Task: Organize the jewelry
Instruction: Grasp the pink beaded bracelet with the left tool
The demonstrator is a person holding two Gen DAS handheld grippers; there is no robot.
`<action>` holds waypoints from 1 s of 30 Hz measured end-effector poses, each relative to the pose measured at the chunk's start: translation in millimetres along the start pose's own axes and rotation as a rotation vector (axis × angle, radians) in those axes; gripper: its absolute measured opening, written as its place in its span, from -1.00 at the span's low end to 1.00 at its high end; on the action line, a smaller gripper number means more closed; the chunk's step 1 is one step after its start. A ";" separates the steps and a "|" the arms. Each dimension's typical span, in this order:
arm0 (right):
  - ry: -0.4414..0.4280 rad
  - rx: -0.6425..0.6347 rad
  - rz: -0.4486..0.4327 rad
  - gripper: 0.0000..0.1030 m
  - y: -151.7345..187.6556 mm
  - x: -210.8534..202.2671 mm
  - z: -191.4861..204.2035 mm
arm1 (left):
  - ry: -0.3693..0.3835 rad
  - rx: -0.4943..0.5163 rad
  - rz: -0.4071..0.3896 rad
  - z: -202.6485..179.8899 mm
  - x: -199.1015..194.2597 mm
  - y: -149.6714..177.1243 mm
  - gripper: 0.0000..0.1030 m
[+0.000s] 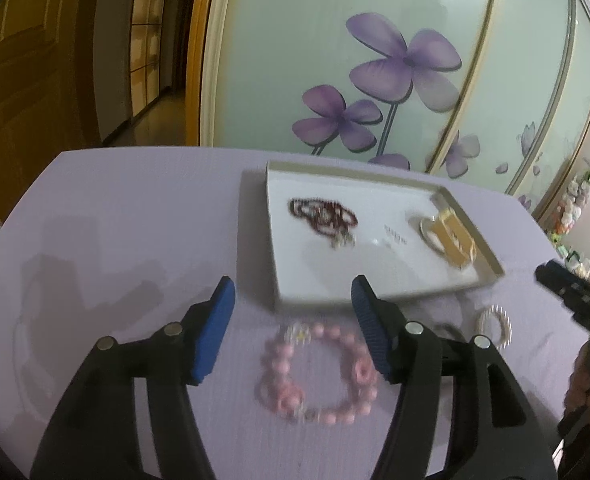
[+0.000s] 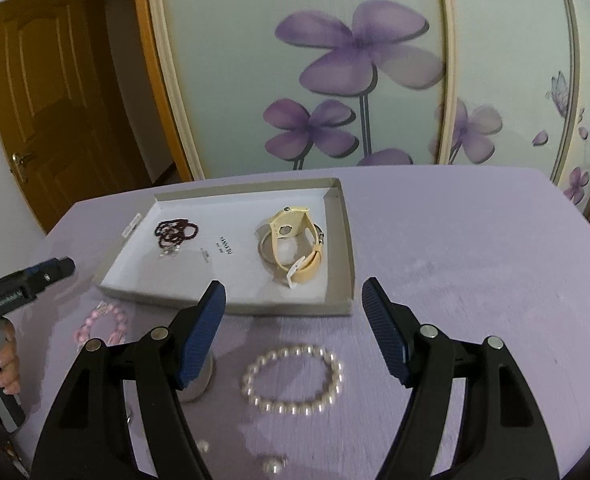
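Observation:
My left gripper (image 1: 293, 292) is open and hangs just above a pink bead bracelet (image 1: 279, 360) that lies flat on the lilac table; nothing sits between its blue pads. My right gripper (image 2: 293, 292) is open too, over a white pearl bracelet (image 2: 337, 372) on the cloth. Behind both lies a shallow white tray (image 1: 335, 276) (image 2: 231, 306). It holds a dark red bead bracelet (image 1: 323, 218) (image 2: 175, 232) on its left and a cream watch (image 1: 455, 240) (image 2: 295, 248) resting on a silver bangle on its right.
The pearl bracelet (image 1: 495, 326) lies right of the pink one (image 2: 103, 324). A silvery round piece (image 2: 199, 384) sits partly hidden under my right gripper's left finger, and small pearl pieces (image 2: 273, 466) lie nearer. A hand (image 2: 7, 356) holds the left tool. Behind the table stands a flowered wardrobe door.

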State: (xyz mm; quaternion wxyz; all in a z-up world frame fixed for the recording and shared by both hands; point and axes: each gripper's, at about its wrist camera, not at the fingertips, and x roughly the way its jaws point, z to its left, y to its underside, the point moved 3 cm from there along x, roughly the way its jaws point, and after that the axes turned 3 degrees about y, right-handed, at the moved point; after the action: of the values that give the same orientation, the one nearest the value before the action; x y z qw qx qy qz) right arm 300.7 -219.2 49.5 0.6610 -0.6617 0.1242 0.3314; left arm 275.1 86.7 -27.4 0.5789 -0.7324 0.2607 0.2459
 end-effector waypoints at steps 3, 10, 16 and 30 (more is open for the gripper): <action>0.011 -0.007 -0.036 0.40 8.5 -19.2 -0.5 | -0.009 0.005 0.012 -0.4 -7.1 15.1 0.19; 0.015 0.009 -0.055 0.40 29.7 -42.5 -7.9 | -0.041 -0.007 0.054 4.2 -4.0 39.9 0.17; 0.011 0.034 -0.034 0.40 40.4 -44.2 -13.3 | -0.064 0.021 0.108 -4.1 14.4 49.5 -0.05; -0.013 0.038 -0.015 0.40 46.6 -41.7 -10.7 | -0.123 0.084 0.146 -13.5 37.6 48.3 -0.53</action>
State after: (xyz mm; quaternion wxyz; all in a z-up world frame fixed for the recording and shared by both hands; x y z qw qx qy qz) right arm 244.3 -245.3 36.6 0.6768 -0.6477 0.1214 0.3283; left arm 271.6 60.5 -84.2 0.6046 -0.6701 0.2873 0.3208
